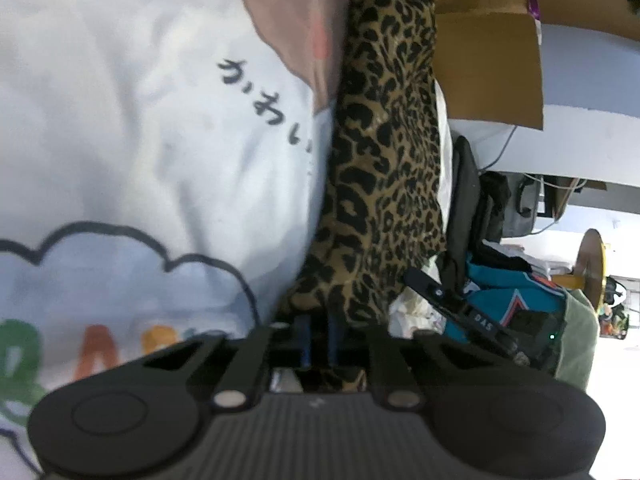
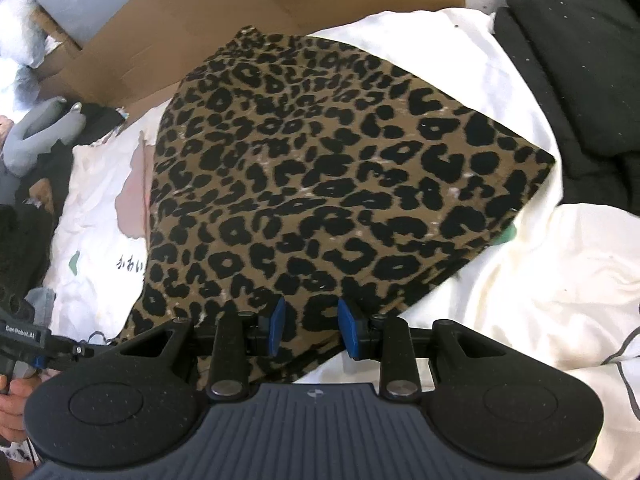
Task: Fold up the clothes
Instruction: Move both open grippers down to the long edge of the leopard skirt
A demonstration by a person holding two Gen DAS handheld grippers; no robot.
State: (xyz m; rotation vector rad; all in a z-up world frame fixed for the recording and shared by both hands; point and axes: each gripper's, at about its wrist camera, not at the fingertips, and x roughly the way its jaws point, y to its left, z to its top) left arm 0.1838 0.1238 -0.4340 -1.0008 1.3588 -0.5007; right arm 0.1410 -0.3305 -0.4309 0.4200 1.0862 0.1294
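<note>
White cotton fills the left of the left wrist view: a printed T-shirt (image 1: pixel 132 128) with dark handwritten characters and a cloud outline over coloured letters. Beside it, running down the middle, hangs the leopard-print garment (image 1: pixel 384 152), its lower edge drawn into the left gripper (image 1: pixel 320 344), whose blue fingers sit close together with the patterned cloth between them, so it appears clamped on the fabric. Further right are a cardboard box (image 1: pixel 488 60) and a heap of clothes with a teal jersey (image 1: pixel 516 300). In the right wrist view, a hand (image 2: pixel 12 400) at the far left edge holds the other tool. The white shirt (image 2: pixel 96 224) lies under the leopard garment (image 2: pixel 320 176), which is spread flat in a folded, roughly square shape across the middle. The right gripper (image 2: pixel 310 328) has its blue pads (image 2: pixel 277 326) apart, at the garment's near edge, with cloth visible in the gap between them; the jaws are not closed on it. Black fabric (image 2: pixel 580 64) lies at the upper right.
</note>
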